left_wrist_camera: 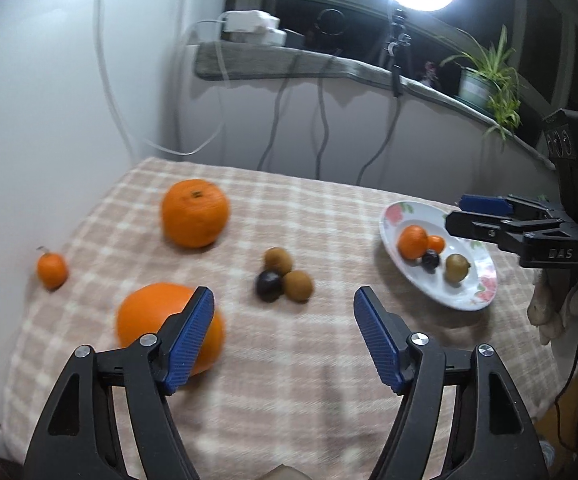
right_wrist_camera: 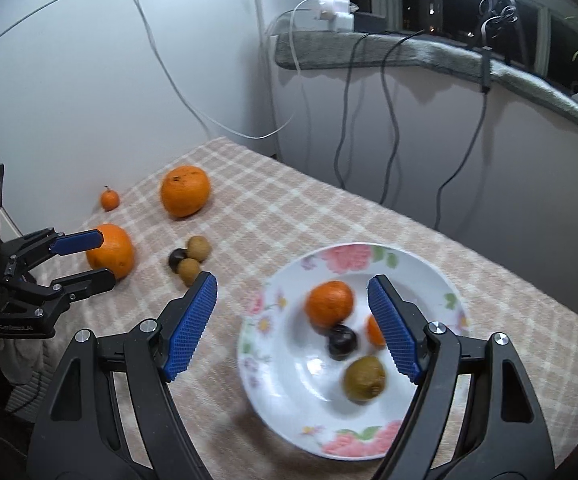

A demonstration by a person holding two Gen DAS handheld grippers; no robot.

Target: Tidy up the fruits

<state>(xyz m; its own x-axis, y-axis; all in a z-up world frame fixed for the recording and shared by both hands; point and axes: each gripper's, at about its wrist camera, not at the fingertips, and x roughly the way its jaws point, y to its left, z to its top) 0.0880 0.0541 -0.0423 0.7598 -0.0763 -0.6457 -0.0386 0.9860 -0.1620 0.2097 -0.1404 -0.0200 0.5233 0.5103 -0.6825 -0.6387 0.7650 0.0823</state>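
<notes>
A floral white plate (right_wrist_camera: 289,416) (left_wrist_camera: 473,292) holds a mandarin (right_wrist_camera: 329,304), a small orange fruit (right_wrist_camera: 373,330), a dark plum (right_wrist_camera: 341,342) and a kiwi (right_wrist_camera: 364,378). My right gripper (right_wrist_camera: 292,326) is open and empty above the plate's left side. My left gripper (left_wrist_camera: 285,336) is open and empty above the cloth; its left finger overlaps a big orange (left_wrist_camera: 149,316). On the cloth lie another big orange (left_wrist_camera: 195,213), a small mandarin (left_wrist_camera: 51,270), two brown fruits (left_wrist_camera: 278,261) (left_wrist_camera: 297,286) and a dark plum (left_wrist_camera: 268,286).
The checked cloth (left_wrist_camera: 309,380) covers a small table against a white wall. Cables (left_wrist_camera: 321,120) hang behind from a grey ledge (left_wrist_camera: 289,64) with a charger, ring light and potted plant (left_wrist_camera: 485,80). The right gripper shows in the left wrist view (left_wrist_camera: 485,222).
</notes>
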